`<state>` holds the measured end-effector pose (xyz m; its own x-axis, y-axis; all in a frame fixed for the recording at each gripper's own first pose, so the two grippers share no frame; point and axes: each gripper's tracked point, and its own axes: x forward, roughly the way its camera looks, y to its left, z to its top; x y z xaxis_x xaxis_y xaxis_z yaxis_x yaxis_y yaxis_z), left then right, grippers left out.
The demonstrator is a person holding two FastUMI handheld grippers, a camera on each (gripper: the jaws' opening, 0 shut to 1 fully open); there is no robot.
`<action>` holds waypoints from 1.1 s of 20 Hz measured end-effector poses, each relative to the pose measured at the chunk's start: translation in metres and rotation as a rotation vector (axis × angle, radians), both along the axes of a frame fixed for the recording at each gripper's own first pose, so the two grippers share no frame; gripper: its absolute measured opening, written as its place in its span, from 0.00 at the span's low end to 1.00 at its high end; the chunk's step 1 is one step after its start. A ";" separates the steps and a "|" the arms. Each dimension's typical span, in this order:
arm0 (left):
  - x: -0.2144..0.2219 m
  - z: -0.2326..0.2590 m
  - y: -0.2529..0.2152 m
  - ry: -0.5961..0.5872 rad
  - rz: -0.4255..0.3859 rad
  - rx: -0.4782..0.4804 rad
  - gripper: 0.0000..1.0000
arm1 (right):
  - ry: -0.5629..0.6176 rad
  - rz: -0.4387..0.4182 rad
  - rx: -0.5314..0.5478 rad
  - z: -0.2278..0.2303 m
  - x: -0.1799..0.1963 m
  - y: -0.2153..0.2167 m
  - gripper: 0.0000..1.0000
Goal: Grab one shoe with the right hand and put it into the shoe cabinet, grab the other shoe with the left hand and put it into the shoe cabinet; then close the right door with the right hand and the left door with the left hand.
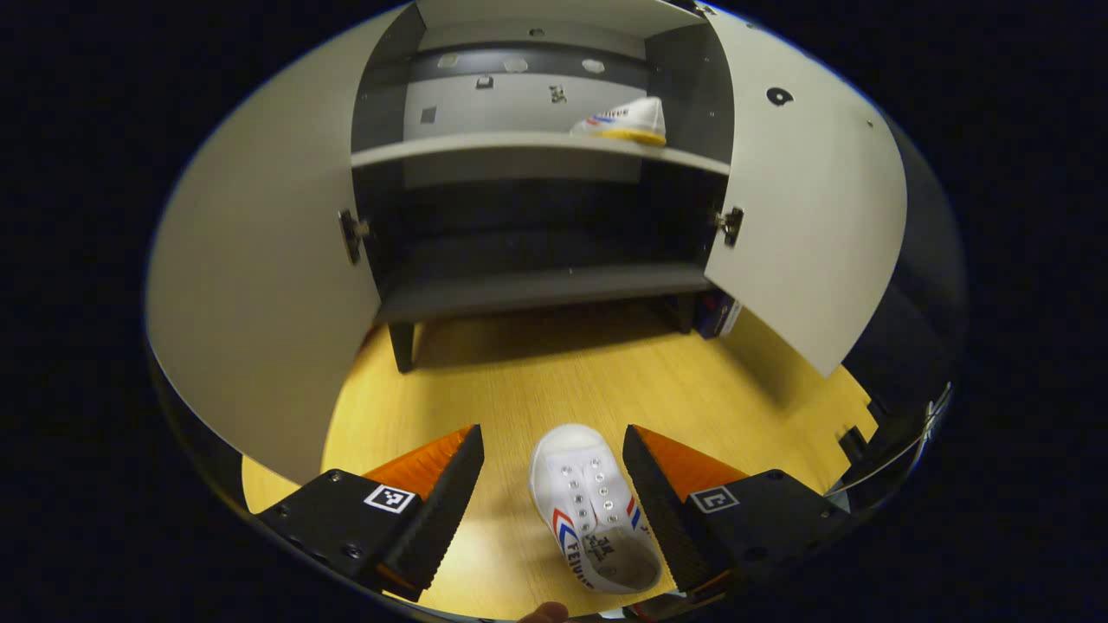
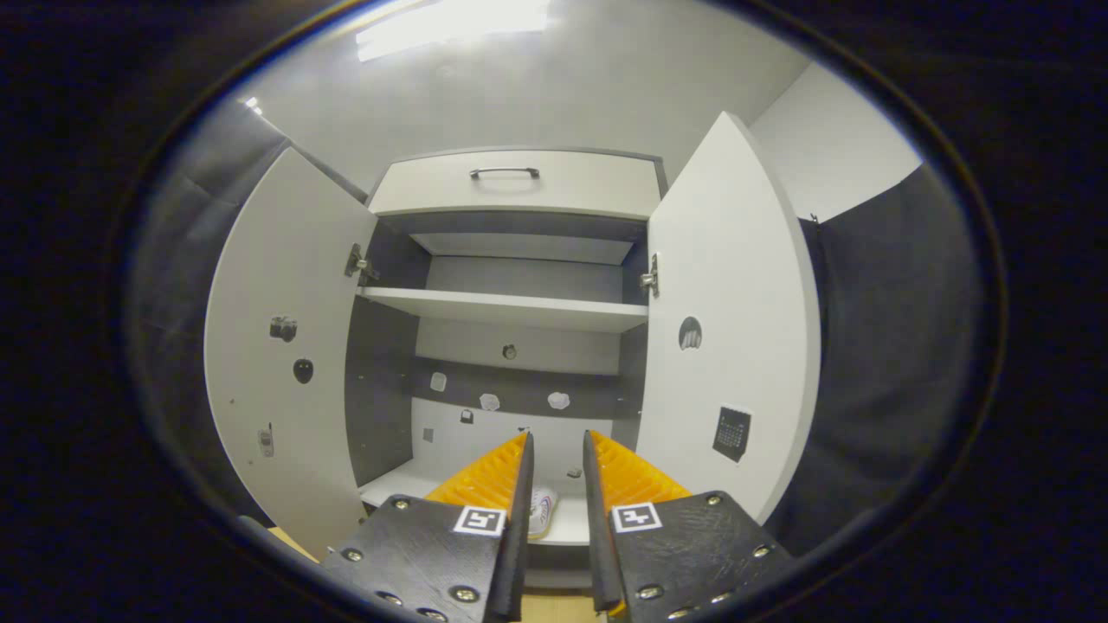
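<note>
A white shoe (image 1: 593,510) with red and blue stripes lies on the wooden floor (image 1: 519,381), toe toward the shoe cabinet (image 1: 537,147). My left gripper (image 1: 551,439) is open and straddles it, the right finger close to its side. The other white shoe (image 1: 623,119) rests on the cabinet's shelf at the right. Both doors stand open, the left door (image 1: 260,285) and the right door (image 1: 805,216). My right gripper (image 2: 557,437) faces the cabinet (image 2: 511,307) with only a narrow gap between its fingers and nothing in it. Through that gap the shelved shoe (image 2: 544,509) shows.
A drawer with a metal handle (image 2: 505,173) tops the cabinet. The open doors (image 2: 286,346) (image 2: 727,346) flank the approach on both sides. A dark box (image 1: 718,316) sits under the cabinet's right corner. Black cloth walls close in the booth.
</note>
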<state>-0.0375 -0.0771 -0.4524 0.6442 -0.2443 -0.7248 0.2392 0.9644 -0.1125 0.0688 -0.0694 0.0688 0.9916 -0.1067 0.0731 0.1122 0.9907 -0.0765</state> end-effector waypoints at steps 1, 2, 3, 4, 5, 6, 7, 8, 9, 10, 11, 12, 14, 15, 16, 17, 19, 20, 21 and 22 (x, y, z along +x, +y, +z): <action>-0.009 -0.015 0.000 0.041 -0.008 0.004 0.99 | -0.007 -0.014 -0.004 0.001 -0.003 -0.004 0.30; -0.014 -0.028 0.001 0.073 -0.015 0.010 1.00 | -0.014 -0.024 -0.008 0.005 -0.007 -0.009 0.30; -0.019 -0.039 0.001 0.101 -0.017 0.013 1.00 | -0.021 -0.036 -0.013 0.007 -0.011 -0.013 0.30; -0.025 -0.048 0.000 0.130 -0.016 0.011 0.99 | -0.028 -0.049 -0.018 0.009 -0.014 -0.018 0.30; -0.031 -0.056 -0.001 0.158 -0.012 0.003 1.00 | -0.031 -0.060 -0.025 0.010 -0.016 -0.021 0.30; -0.036 -0.065 -0.002 0.183 -0.006 -0.012 1.00 | -0.034 -0.069 -0.029 0.012 -0.020 -0.024 0.30; -0.042 -0.073 -0.004 0.212 0.001 -0.024 1.00 | -0.036 -0.076 -0.031 0.014 -0.022 -0.026 0.30; -0.051 -0.081 -0.005 0.248 0.009 -0.032 0.99 | -0.037 -0.084 -0.033 0.015 -0.025 -0.029 0.30; -0.057 -0.088 -0.004 0.269 0.021 -0.038 0.99 | -0.040 -0.089 -0.033 0.017 -0.027 -0.030 0.30; -0.058 -0.094 -0.003 0.285 0.037 -0.041 0.96 | -0.043 -0.096 -0.034 0.018 -0.029 -0.033 0.30; -0.069 -0.103 -0.002 0.337 0.044 -0.050 0.96 | -0.047 -0.102 -0.037 0.020 -0.031 -0.035 0.30; -0.064 -0.098 -0.002 0.312 0.078 -0.088 0.96 | -0.052 -0.109 -0.040 0.022 -0.032 -0.037 0.30; -0.069 -0.102 -0.004 0.343 0.089 -0.108 0.92 | -0.056 -0.118 -0.043 0.023 -0.035 -0.040 0.30; -0.063 -0.100 -0.009 0.319 0.080 -0.135 0.91 | -0.058 -0.121 -0.042 0.023 -0.036 -0.041 0.30; -0.066 -0.104 -0.014 0.358 0.089 -0.147 0.80 | -0.060 -0.121 -0.043 0.024 -0.037 -0.042 0.27; -0.068 -0.100 -0.013 0.371 0.107 -0.152 0.70 | -0.058 -0.123 -0.045 0.023 -0.037 -0.043 0.27; -0.066 -0.099 -0.007 0.396 0.146 -0.171 0.55 | -0.057 -0.128 -0.054 0.022 -0.039 -0.045 0.30; -0.064 -0.097 -0.005 0.397 0.183 -0.196 0.44 | -0.057 -0.130 -0.059 0.022 -0.039 -0.047 0.30; -0.061 -0.098 -0.003 0.406 0.216 -0.223 0.37 | -0.056 -0.133 -0.062 0.021 -0.040 -0.048 0.30; -0.062 -0.096 -0.002 0.422 0.232 -0.238 0.24 | -0.057 -0.133 -0.064 0.022 -0.040 -0.048 0.30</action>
<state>-0.0999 -0.0795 -0.5480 0.3651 -0.3191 -0.8746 -0.0907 0.9228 -0.3746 0.0285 -0.1175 0.0905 0.9630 -0.2305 0.1397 0.2484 0.9601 -0.1286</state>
